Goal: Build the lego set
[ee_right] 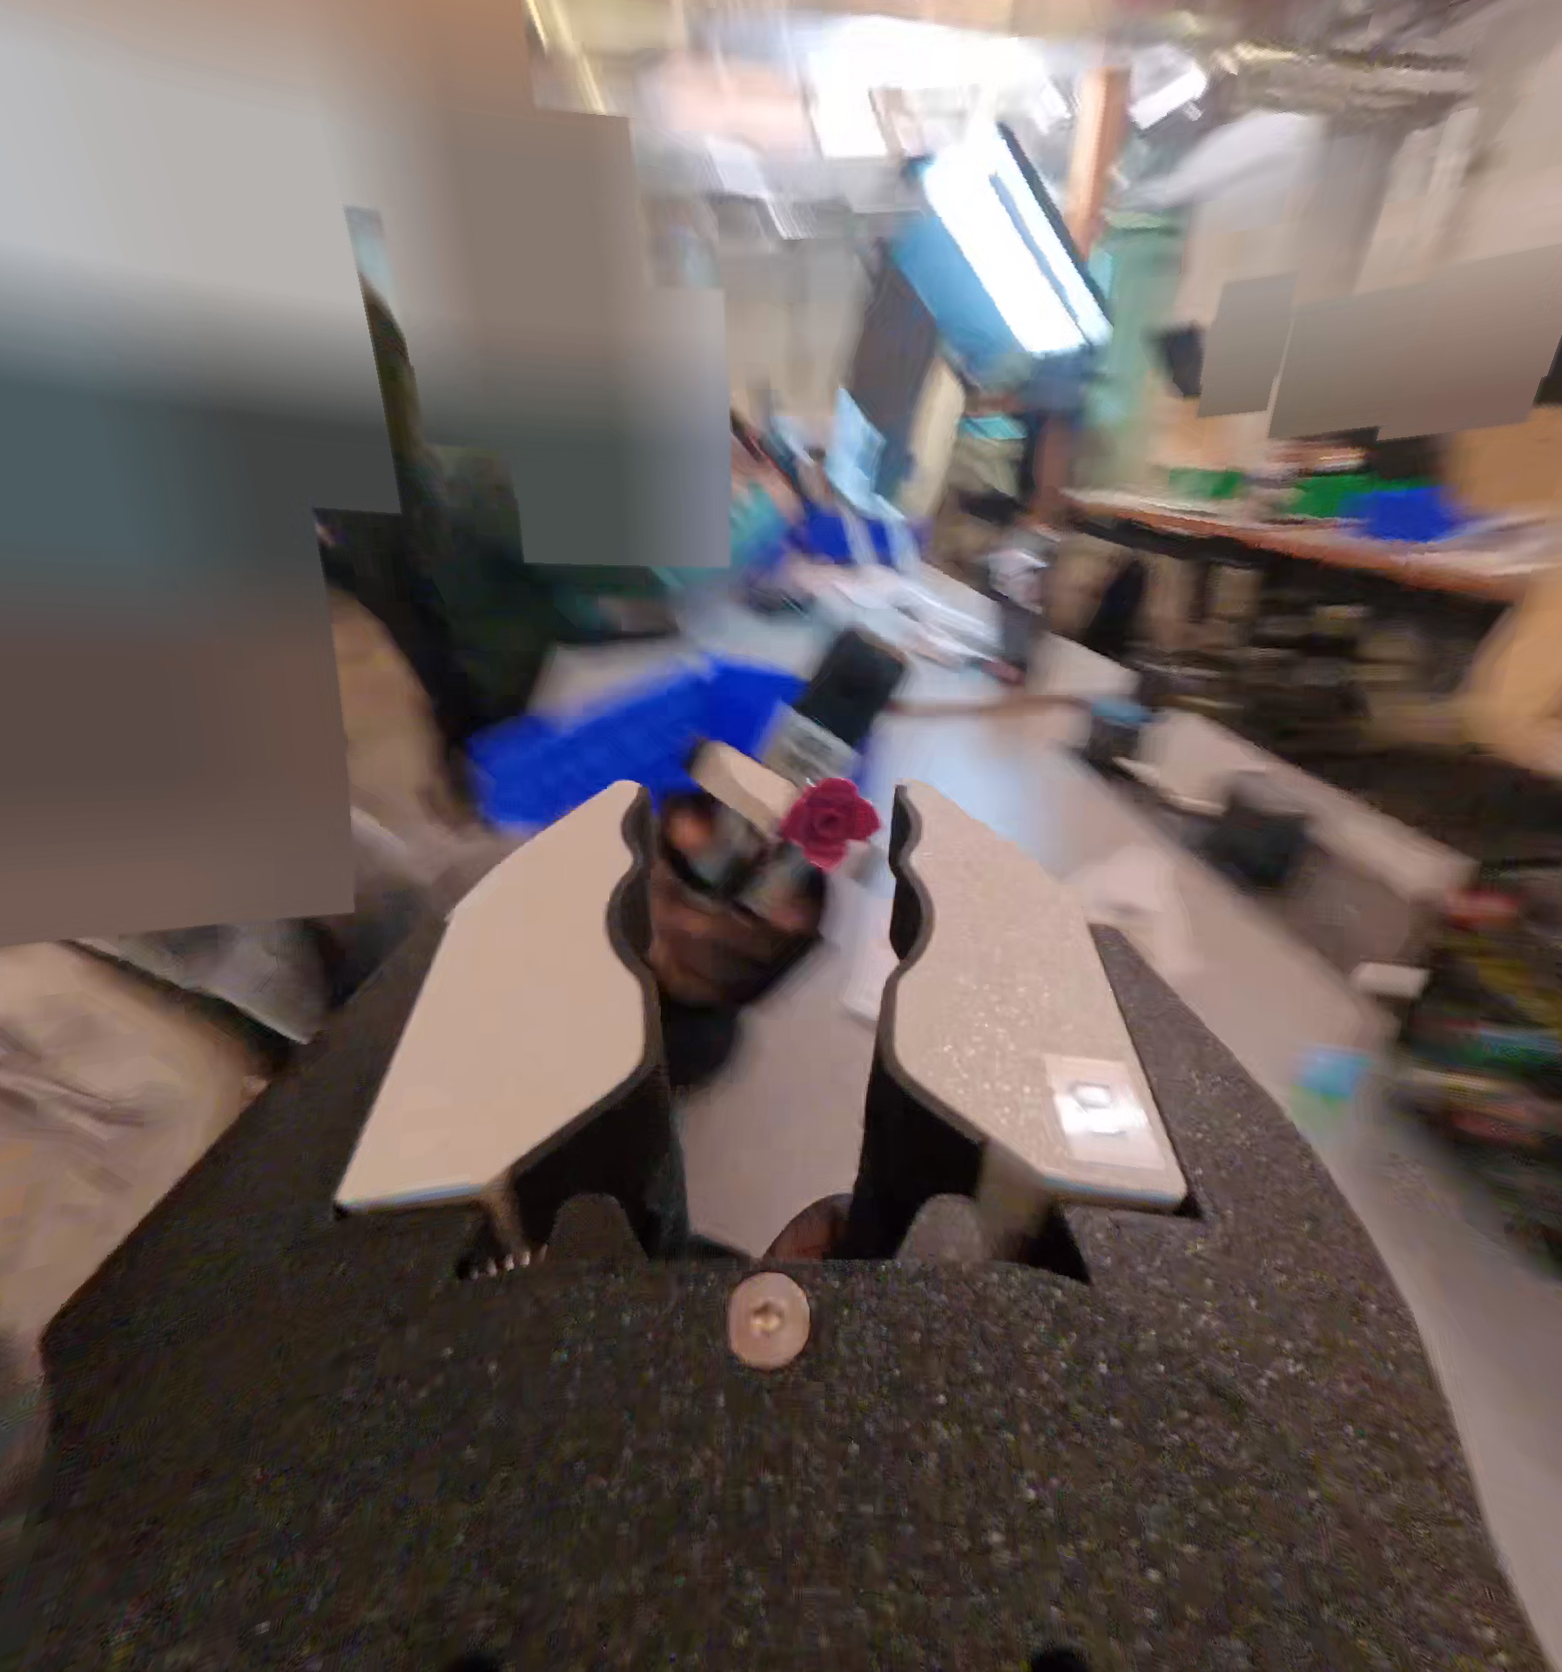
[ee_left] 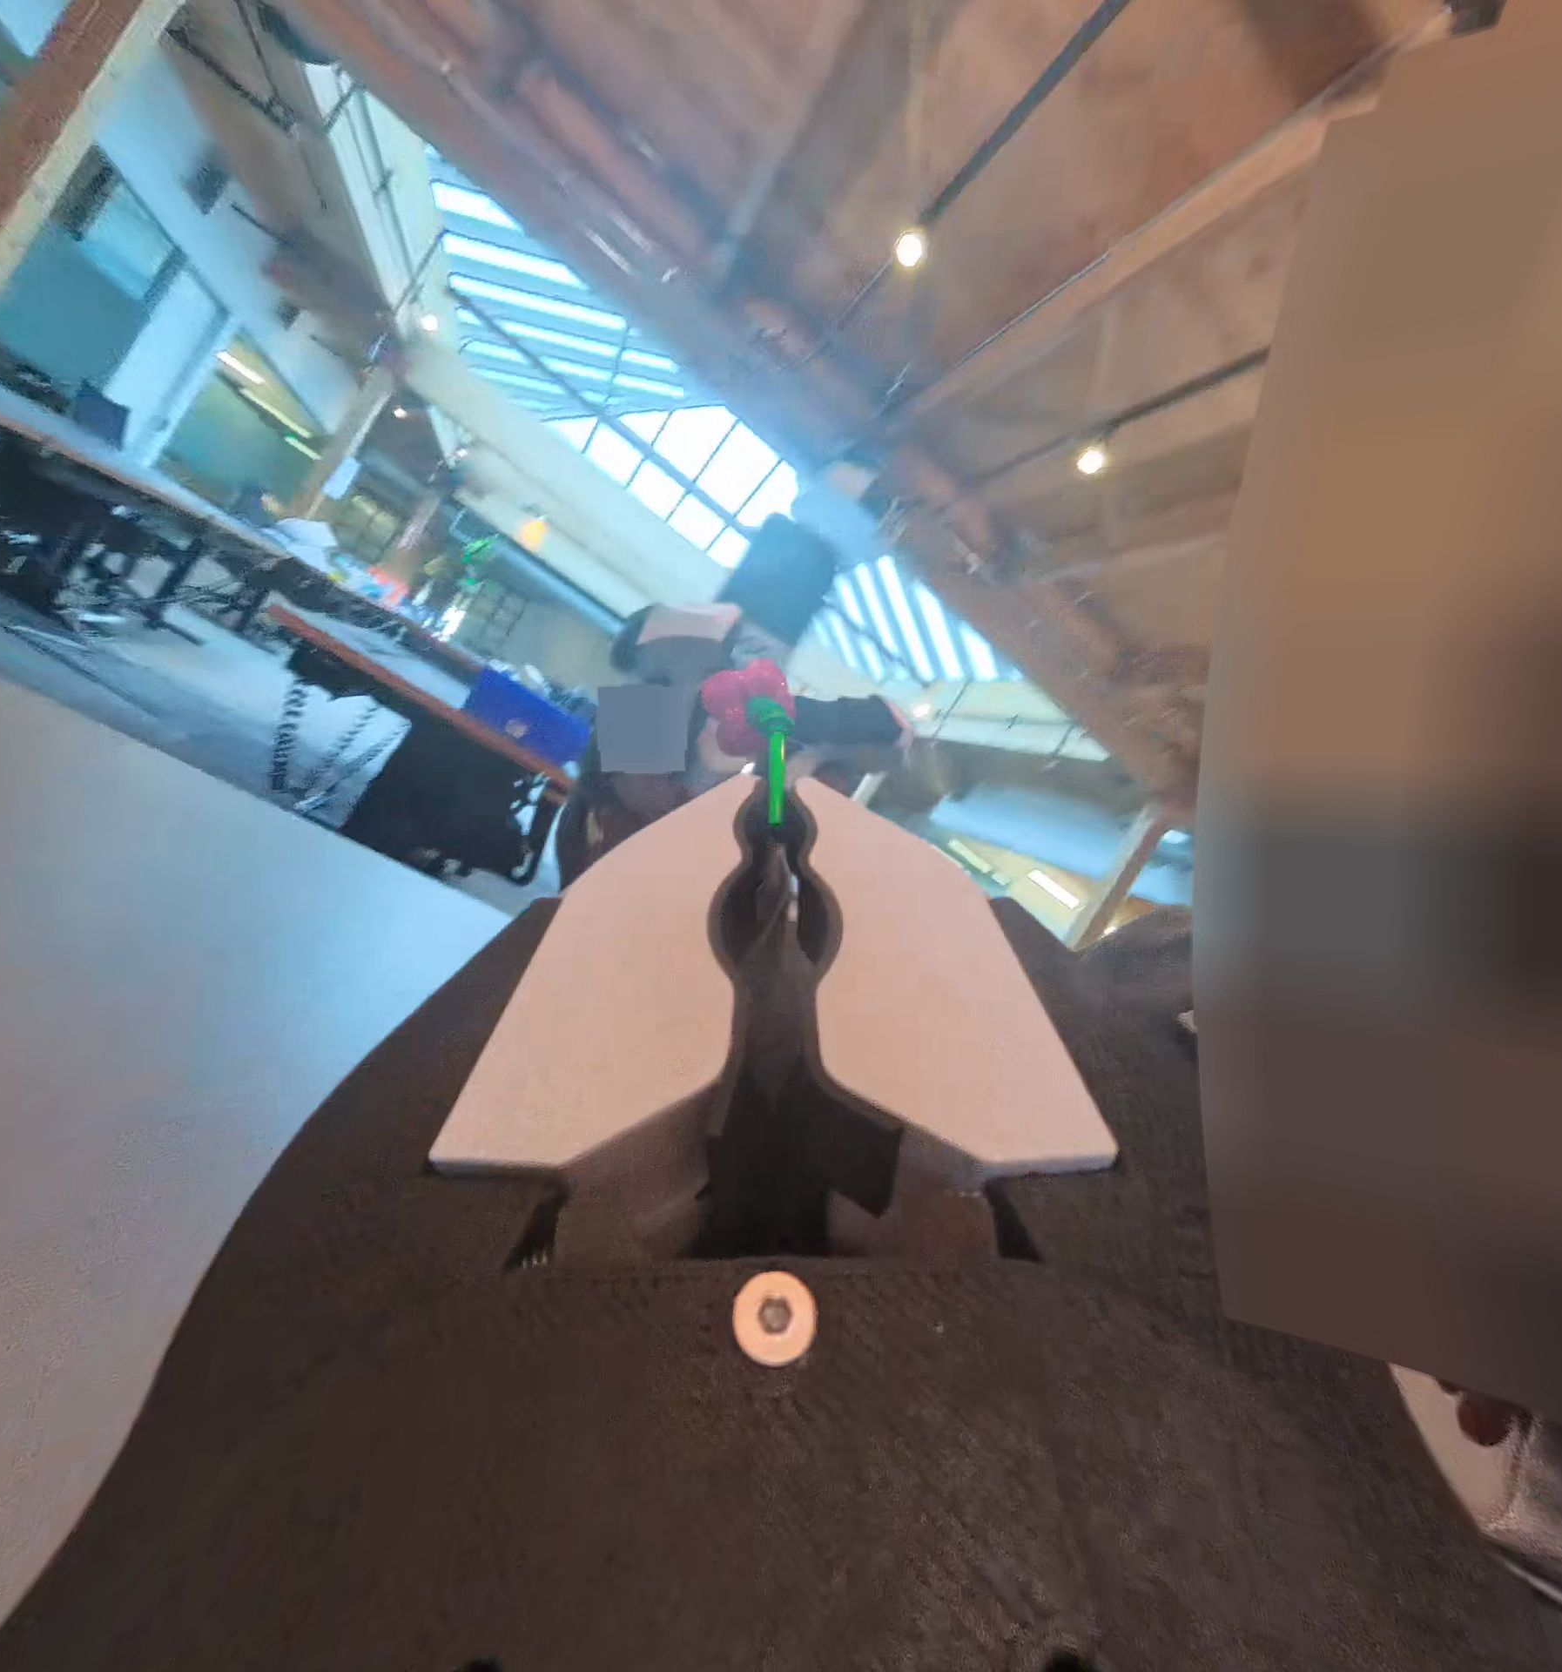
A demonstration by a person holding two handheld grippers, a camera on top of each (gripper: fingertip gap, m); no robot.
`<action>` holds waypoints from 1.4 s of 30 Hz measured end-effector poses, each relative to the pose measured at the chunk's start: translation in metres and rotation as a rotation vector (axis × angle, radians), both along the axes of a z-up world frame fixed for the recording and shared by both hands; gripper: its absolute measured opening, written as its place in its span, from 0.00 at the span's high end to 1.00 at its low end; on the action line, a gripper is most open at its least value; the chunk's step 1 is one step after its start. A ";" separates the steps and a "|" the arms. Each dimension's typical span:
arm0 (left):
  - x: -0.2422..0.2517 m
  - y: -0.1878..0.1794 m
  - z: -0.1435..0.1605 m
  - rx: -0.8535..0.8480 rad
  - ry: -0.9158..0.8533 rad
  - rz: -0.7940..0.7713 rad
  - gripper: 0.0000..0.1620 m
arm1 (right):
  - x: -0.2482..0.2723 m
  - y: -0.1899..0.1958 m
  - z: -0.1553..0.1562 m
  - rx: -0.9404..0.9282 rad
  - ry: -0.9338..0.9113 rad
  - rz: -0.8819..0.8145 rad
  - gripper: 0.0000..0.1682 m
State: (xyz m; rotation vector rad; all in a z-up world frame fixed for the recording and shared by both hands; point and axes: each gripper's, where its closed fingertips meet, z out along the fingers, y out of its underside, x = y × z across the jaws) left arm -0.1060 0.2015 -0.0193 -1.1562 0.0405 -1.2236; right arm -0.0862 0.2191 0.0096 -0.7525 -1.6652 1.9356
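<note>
My left gripper [ee_left: 776,805] is shut on the thin green stem [ee_left: 775,783] of a lego flower. The stem sticks up past the fingertips and carries a dark pink rose head [ee_left: 739,704] with a green collar under it. The gripper is tilted upward, off the white table [ee_left: 126,950]. My right gripper [ee_right: 766,796] is open and empty. Between its fingers, farther off, I see the same rose [ee_right: 827,821] held by the left gripper [ee_right: 741,787], with the person's hand [ee_right: 714,941] below it. The right wrist view is motion-blurred.
A blue bin [ee_right: 615,751] lies on the white table [ee_right: 940,751] behind the left gripper. More tables with clutter stand at the far right [ee_right: 1302,543]. A blue box [ee_left: 524,715] sits on a distant table in the left wrist view.
</note>
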 end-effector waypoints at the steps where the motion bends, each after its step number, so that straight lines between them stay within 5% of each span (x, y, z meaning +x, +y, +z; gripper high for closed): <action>1: 0.000 -0.001 0.000 0.009 -0.028 -0.010 0.98 | 0.001 0.000 0.004 -0.125 -0.013 0.055 0.72; 6: 0.001 -0.008 0.004 0.054 -0.132 -0.082 0.98 | -0.016 -0.011 -0.018 -0.050 -0.026 -0.024 0.74; 14: 0.000 -0.002 -0.006 -0.004 -0.044 -0.073 0.98 | -0.026 -0.011 -0.028 0.022 -0.025 -0.061 0.85; 15: -0.004 0.001 -0.012 -0.034 0.010 -0.039 0.97 | -0.029 -0.006 -0.033 0.054 -0.033 -0.100 0.85; 19: -0.047 0.019 -0.071 -0.353 0.413 0.260 0.66 | -0.050 0.038 -0.070 0.179 -0.090 -0.398 0.85; 23: -0.099 0.033 -0.146 -0.722 0.829 0.550 0.56 | -0.070 0.065 -0.117 0.127 -0.198 -0.559 0.85; 31: -0.130 0.084 -0.203 -0.936 0.978 0.670 0.56 | -0.113 0.099 -0.180 -0.068 -0.422 -0.766 0.85; 42: -0.136 0.106 -0.212 -0.877 0.979 0.628 0.66 | -0.130 0.105 -0.189 -0.110 -0.427 -0.824 0.85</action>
